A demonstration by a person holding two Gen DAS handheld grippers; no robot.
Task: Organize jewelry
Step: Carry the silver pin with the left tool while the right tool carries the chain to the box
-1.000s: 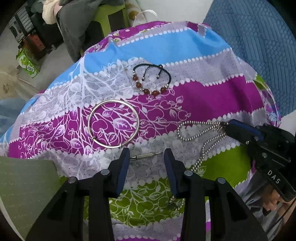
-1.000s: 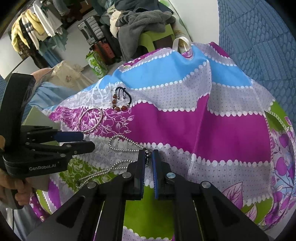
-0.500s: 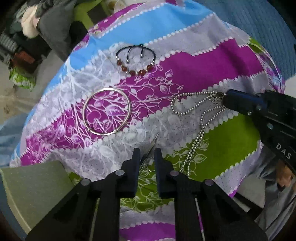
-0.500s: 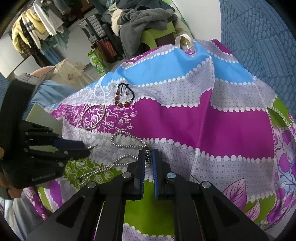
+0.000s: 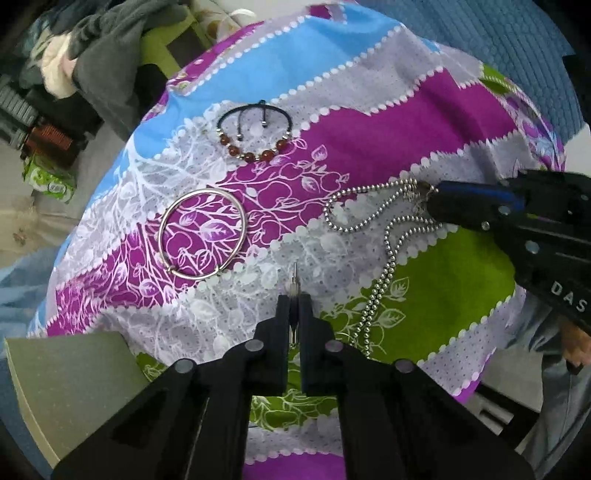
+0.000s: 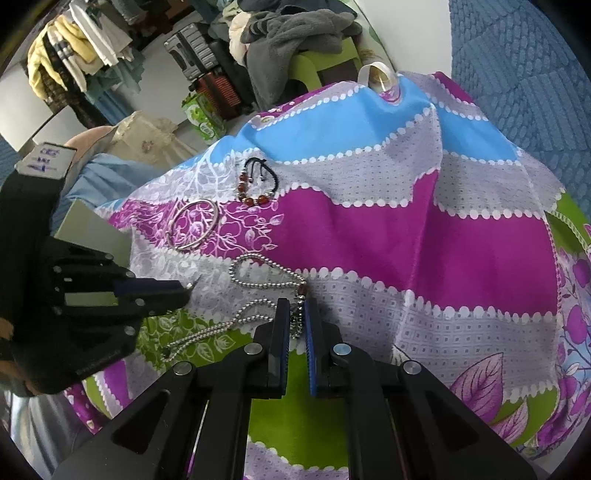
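On the striped floral cloth (image 5: 388,122) lie a red-bead cord bracelet (image 5: 255,142), a silver bangle (image 5: 202,233) and a silver ball-chain necklace (image 5: 384,251). My left gripper (image 5: 294,301) is shut on a small silver pin (image 5: 294,277) whose tip sticks out forward, just above the cloth. My right gripper (image 6: 295,304) is shut on the necklace (image 6: 258,284) at its clasp end; the chain trails left on the cloth. The right gripper shows at the right of the left wrist view (image 5: 439,206). The bangle (image 6: 194,229) and bracelet (image 6: 256,184) lie beyond.
A green pad (image 5: 66,384) sits at the cloth's near left corner. A blue quilted surface (image 6: 517,55) lies behind right. Clothes piled on a green chair (image 6: 295,33) and suitcases stand at the back left.
My left gripper has closed on the pin, lifted it and turned it to point forward. My right gripper has stayed shut on the necklace, nearly still.
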